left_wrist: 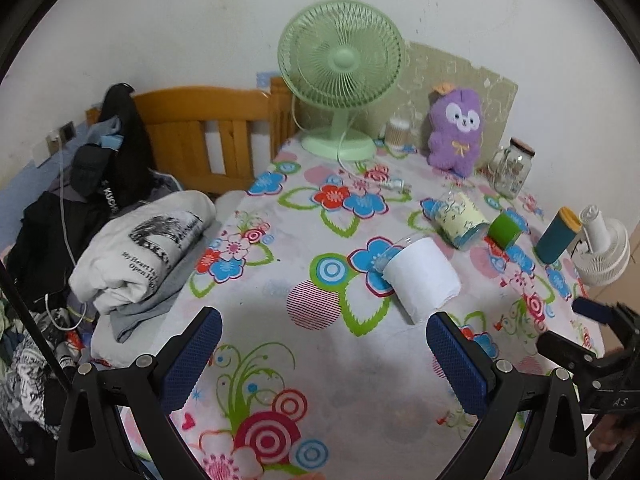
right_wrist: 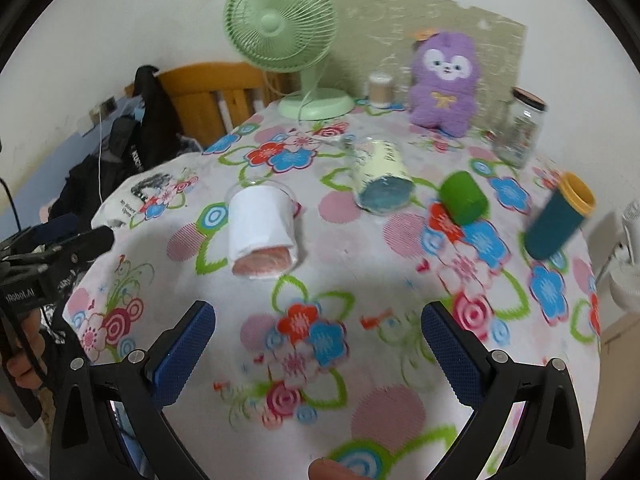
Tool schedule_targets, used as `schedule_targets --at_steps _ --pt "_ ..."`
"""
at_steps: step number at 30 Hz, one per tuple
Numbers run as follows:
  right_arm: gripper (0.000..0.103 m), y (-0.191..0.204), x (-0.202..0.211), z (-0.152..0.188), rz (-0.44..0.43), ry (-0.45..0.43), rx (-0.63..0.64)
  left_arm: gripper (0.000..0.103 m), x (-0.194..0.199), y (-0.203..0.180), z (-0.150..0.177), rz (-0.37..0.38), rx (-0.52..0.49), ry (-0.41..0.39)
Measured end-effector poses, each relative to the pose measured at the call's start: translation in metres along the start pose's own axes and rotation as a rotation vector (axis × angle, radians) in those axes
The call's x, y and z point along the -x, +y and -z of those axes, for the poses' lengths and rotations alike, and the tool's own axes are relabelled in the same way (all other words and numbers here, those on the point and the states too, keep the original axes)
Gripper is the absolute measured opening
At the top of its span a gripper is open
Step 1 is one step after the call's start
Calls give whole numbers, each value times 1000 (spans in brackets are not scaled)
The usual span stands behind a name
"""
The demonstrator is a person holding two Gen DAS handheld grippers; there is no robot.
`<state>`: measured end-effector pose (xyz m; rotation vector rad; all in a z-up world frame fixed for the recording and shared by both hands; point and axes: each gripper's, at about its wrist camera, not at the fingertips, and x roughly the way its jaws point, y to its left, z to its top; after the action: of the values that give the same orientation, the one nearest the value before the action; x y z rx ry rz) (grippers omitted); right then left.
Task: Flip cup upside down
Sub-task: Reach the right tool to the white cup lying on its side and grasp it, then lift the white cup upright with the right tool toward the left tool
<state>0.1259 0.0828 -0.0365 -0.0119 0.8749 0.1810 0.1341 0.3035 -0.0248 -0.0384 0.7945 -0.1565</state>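
Nothing flipped yet, both grippers just hovering with empty hands

Four cups on the floral tablecloth (right_wrist: pixel 360 240): the white paper-wrapped cup (right_wrist: pixel 262 229) lies on its side mid-table, long axis flat, base toward the cameras, clear rim away toward the fan (right_wrist: pixel 280 20). The pale yellow cup (right_wrist: pixel 380 178) and green cup (right_wrist: pixel 464 198) lie sideways too, and the teal cup (right_wrist: pixel 558 216) stands tilted, mouth up. Left gripper (left_wrist: pixel 324 356) and right gripper (right_wrist: pixel 318 352) both have fingers spread wide, holding nothing, short of the white one, so I'd say grab, turn and set-down are all left
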Motion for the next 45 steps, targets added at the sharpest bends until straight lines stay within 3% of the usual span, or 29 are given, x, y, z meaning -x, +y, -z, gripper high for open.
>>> schedule_targets --at_steps 4,11,21,27,28,31,45 --pt "103 2 -26 -20 -4 33 21 103 -24 2 -9 1 -31 40" --pt "103 19 -78 -46 -93 125 71 103 -60 4 -18 10 -75 101" --pt "102 44 -119 -65 -135 180 128 103 -97 20 -18 24 -193 196" --pt "73 50 -135 -63 -135 232 158 103 -103 14 -14 41 -269 222" --pt "67 51 -136 -62 -134 240 157 103 -103 12 -12 45 -283 226" --pt "65 47 -132 -59 -133 230 143 103 -104 6 -9 44 -323 233" --pt "64 18 -56 -33 -107 130 91 103 -76 -45 -1 108 -424 211"
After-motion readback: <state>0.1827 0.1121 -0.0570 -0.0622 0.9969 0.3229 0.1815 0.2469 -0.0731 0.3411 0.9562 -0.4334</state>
